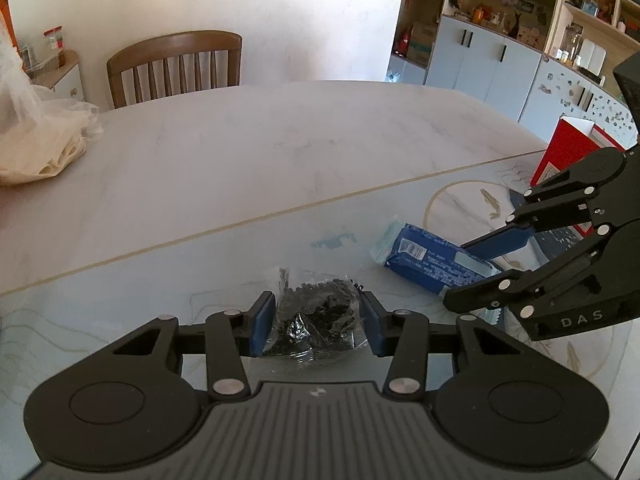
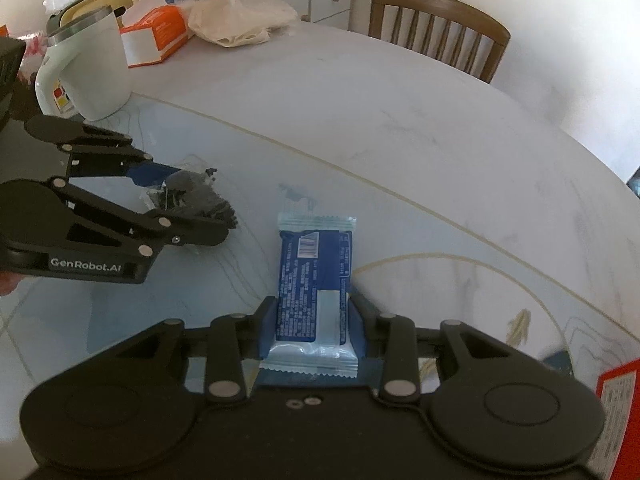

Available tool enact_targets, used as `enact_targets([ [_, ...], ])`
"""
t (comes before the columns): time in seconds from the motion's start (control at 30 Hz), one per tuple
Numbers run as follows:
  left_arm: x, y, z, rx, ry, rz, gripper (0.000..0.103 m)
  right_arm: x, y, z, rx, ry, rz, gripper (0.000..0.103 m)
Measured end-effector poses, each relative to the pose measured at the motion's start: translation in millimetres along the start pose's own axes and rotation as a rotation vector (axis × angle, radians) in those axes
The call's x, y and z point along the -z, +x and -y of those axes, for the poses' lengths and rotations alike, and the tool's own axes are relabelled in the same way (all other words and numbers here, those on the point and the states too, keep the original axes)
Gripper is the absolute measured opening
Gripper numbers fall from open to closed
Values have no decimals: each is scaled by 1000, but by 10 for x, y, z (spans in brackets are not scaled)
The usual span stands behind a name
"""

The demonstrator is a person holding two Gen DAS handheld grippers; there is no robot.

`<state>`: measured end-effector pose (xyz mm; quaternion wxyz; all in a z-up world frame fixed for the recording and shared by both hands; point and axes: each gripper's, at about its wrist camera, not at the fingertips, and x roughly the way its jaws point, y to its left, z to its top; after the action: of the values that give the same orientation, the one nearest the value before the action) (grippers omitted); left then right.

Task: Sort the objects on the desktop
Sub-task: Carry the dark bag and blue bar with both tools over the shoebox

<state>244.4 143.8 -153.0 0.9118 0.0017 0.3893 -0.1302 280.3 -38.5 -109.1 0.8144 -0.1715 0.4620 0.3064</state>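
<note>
Left wrist view first: the near edge of the clear bag (image 1: 316, 320) is hidden behind the black gripper body, and the dark bits inside are too small and jumbled to be identified. The bag is crinkly see-through plastic, and it's being pinched between the blue pads of the left gripper (image 1: 318, 326), with both pads pressed against its sides. It sits low over the glossy, marble-look table (image 1: 248, 152), though contact with the surface can't be made out. Off to the right, the blue snack packet (image 1: 428, 262) is partly covered by the right gripper (image 1: 478, 274), whose fingers are narrowed around it. A red box (image 1: 560, 152) is cut off by that gripper, and a wooden chair (image 1: 176, 64) is seen at the far side.

Right wrist view: the packet (image 2: 314, 288) is shown much better here. It's a flat rectangular foil pouch, dark blue in the middle with pale crimped zigzag ends, a barcode and tiny print that can't be read. It's squeezed near its closer end between the right gripper (image 2: 314, 328) pads, lying flat just above or on the tabletop (image 2: 400, 120). On the left, the left gripper (image 2: 192, 204) is clamped on the bag (image 2: 192, 196), which is half hidden by the fingers. A white mug (image 2: 90, 68), an orange box (image 2: 154, 34) and a plastic sack (image 2: 236, 12) are parked at the back.
</note>
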Motion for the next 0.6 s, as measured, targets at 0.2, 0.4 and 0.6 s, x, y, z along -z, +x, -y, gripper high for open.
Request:
enact_targets([
  [0.2,46,-100,55,0,-8,-2,45,72,-133,-15,9,33,5,36],
  [0.4,48,-232,138,1,-12,-2,45,141,-304,-27,2,80,22,36],
  [0.6,35,-394,236,2,-5,5,45,201,-491,-76,4,109,41,36],
])
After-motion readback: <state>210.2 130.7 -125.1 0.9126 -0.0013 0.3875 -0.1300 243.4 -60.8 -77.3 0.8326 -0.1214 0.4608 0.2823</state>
